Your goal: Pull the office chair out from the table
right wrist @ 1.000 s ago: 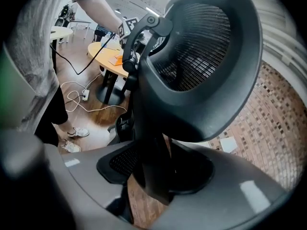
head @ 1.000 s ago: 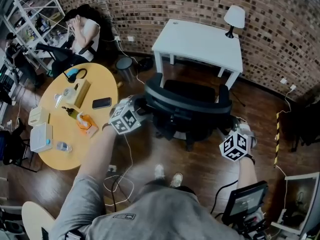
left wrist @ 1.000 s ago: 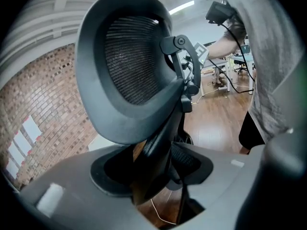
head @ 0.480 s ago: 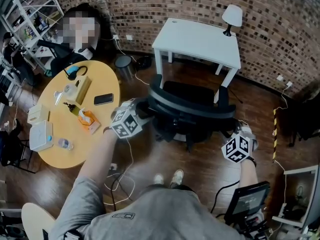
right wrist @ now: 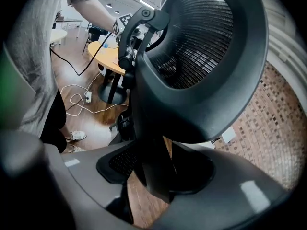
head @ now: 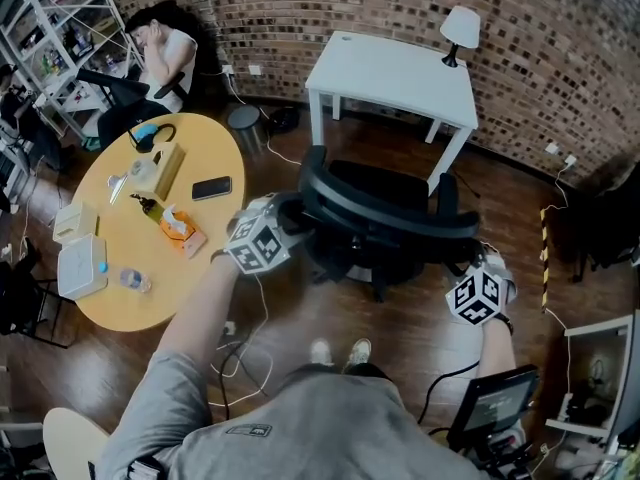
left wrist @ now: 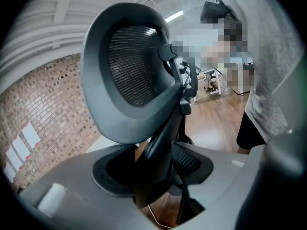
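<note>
- Here, the black mesh-backed office chair [head: 385, 208] stands on the brown wooden floor [head: 400, 318], just in front of the white rectangular worktop [head: 395, 68]. Its backrest is turned toward the person.
- The left claw [left wrist: 158, 176] is clamped on the left edge of the backrest's frame.
- The right claw [right wrist: 153, 176] is clamped on the opposite edge.
- A round yellow worktop [head: 200, 148] carrying small items stands apart at the left.
</note>
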Motion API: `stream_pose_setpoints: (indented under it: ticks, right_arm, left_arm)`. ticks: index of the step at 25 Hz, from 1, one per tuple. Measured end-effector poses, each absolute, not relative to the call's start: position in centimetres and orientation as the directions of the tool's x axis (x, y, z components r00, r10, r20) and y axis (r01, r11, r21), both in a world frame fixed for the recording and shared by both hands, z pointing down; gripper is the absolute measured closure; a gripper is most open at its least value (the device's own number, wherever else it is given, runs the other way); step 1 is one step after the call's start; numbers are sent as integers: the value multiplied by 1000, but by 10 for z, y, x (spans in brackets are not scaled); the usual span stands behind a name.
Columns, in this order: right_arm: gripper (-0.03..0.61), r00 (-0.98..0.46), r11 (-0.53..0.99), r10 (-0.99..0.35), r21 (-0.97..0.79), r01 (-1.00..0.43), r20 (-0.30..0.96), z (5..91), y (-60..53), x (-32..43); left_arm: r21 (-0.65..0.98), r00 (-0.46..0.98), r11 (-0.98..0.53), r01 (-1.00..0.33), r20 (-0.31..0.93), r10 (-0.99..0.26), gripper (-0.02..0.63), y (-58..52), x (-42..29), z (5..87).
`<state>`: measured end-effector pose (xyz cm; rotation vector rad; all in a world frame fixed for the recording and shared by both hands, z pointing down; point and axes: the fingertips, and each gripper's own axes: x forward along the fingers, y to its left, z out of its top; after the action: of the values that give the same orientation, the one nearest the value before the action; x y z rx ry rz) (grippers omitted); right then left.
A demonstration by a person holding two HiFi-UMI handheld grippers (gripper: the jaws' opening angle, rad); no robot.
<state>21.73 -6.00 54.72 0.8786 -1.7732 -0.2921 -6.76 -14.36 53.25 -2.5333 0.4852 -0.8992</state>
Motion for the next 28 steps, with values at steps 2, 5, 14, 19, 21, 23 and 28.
stream_pose_setpoints:
  ticks: [2, 5, 14, 19, 21, 23, 28]
  right_arm:
    - [346, -147, 700, -683, 582, -415, 716, 547, -52, 214]
    - [348, -158, 698, -687, 584, -414, 710, 547, -39, 213]
    - [351, -228, 706, -695, 586, -398, 682, 543, -5, 209]
    - [354, -260, 707, -698, 584, -398, 668, 540, 18, 205]
    - [353, -264, 709, -696, 583, -397, 668, 539, 23, 204]
    - [353, -265, 714, -691, 577, -396, 673, 541, 29, 204]
    - [339, -262, 692, -709, 574, -438, 655, 540, 36, 204]
  left_arm:
    - [-480, 730, -857, -187, 516, -448, 379, -136, -70, 533]
    - [-475, 720, -857, -199, 522, -456, 379, -125, -70, 535]
    - [-452, 692, -859, -239, 541, -477, 377, -90, -73, 536]
    - [-448, 688, -860, -246, 544, -480, 374, -67, -77, 536]
    - [-450, 690, -858, -249, 539, -483, 373, -61, -78, 533]
    - [-450, 693, -858, -247, 537, -481, 373, -55, -78, 534]
    - [-451, 712, -857, -249, 515, -478, 373, -45, -78, 533]
